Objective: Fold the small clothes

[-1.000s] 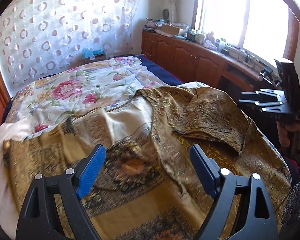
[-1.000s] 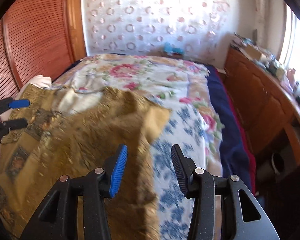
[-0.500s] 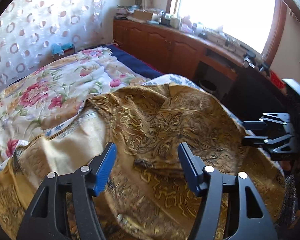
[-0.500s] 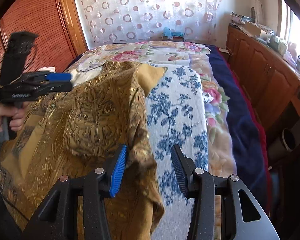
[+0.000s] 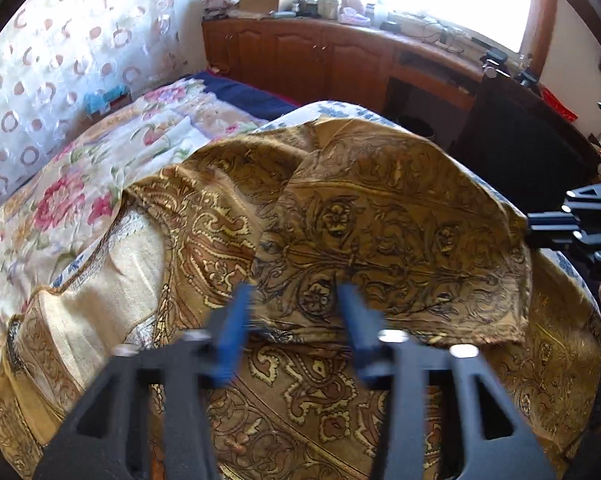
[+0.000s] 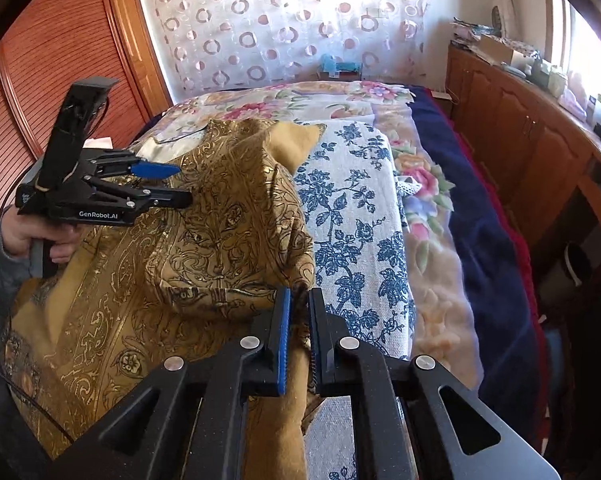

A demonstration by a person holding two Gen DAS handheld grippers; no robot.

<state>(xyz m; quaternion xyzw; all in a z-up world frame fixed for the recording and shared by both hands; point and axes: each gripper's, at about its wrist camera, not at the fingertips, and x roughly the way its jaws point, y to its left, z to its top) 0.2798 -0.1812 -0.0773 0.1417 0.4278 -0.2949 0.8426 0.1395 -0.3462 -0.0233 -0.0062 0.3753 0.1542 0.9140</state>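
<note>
Gold brocade, a patterned cloth (image 6: 228, 240), lies heaped on the bed (image 6: 352, 216) with one flap folded back over itself. Its free edge runs crosswise between the two tools, and that line is what the coming fold depends on.

The right gripper (image 6: 298, 340) sits at the near right corner of that flap. Its jaws have just been closing and now stand narrow, with a thin bunch of cloth pinched between the blue pads (image 6: 284, 336). From here the flap stretches away to the left and forward.

The left gripper (image 5: 292, 332) hangs over the flap's near edge, just in front of its tips. Its jaws have just been closing too; they are blurred and a clear gap shows between them, with the edge lying in that gap but, as far as I can judge, not yet pressed. In the right view the left gripper (image 6: 172, 184) has its fingers partly apart above the fabric.

The right side looks secured; the left is nearer the unheld part of the edge and probably needs to finish its pinch before both can carry the fold.
</note>
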